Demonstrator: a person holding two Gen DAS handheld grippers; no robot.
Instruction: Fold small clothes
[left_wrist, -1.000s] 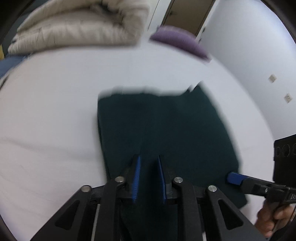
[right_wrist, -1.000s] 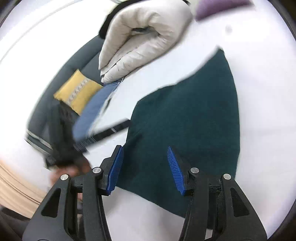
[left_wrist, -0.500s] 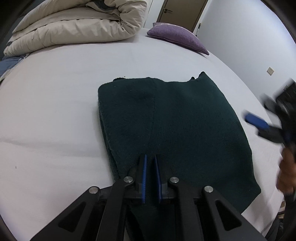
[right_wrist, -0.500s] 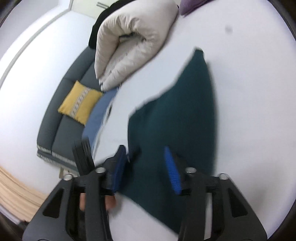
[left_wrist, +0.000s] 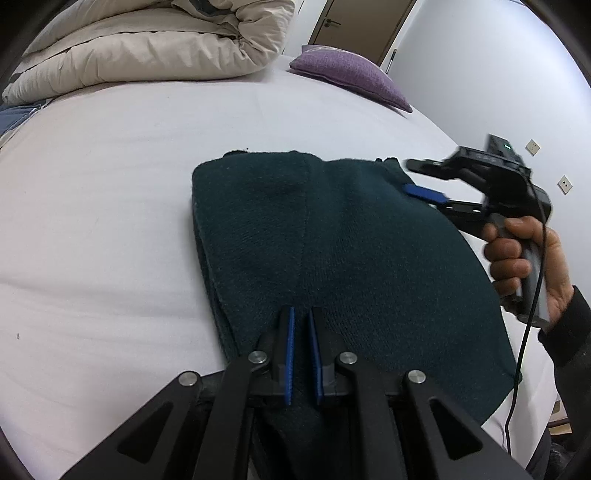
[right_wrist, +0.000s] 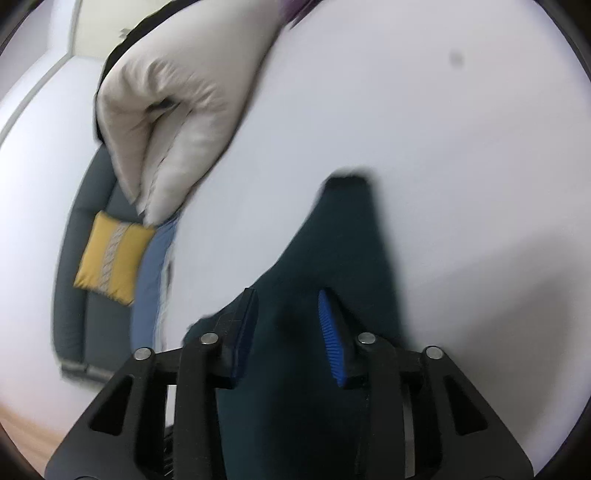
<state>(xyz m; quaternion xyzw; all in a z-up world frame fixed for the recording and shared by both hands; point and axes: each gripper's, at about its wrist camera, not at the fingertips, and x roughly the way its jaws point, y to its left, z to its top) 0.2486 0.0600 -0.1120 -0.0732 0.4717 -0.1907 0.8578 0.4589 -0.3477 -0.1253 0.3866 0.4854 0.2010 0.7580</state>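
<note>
A dark green knitted garment (left_wrist: 332, 258) lies folded flat on the white bed (left_wrist: 110, 184). My left gripper (left_wrist: 300, 325) is nearly shut, its blue pads a narrow gap apart, low over the garment's near edge; no cloth shows between the pads. My right gripper (left_wrist: 413, 177) is open and sits at the garment's far right corner, held by a hand (left_wrist: 517, 258). In the right wrist view, the right gripper (right_wrist: 288, 317) is open over the garment (right_wrist: 332, 258), with cloth below and between the fingers.
A rolled beige duvet (left_wrist: 147, 48) lies at the far side of the bed, with a purple pillow (left_wrist: 351, 74) to its right. A grey sofa (right_wrist: 74, 277) with a yellow cushion (right_wrist: 110, 254) stands beyond the bed. A cable (left_wrist: 524, 332) hangs from the right gripper.
My right gripper has moved from the garment's near right edge up to its far right corner, staying open. My left gripper has closed from a wider gap to nearly shut.
</note>
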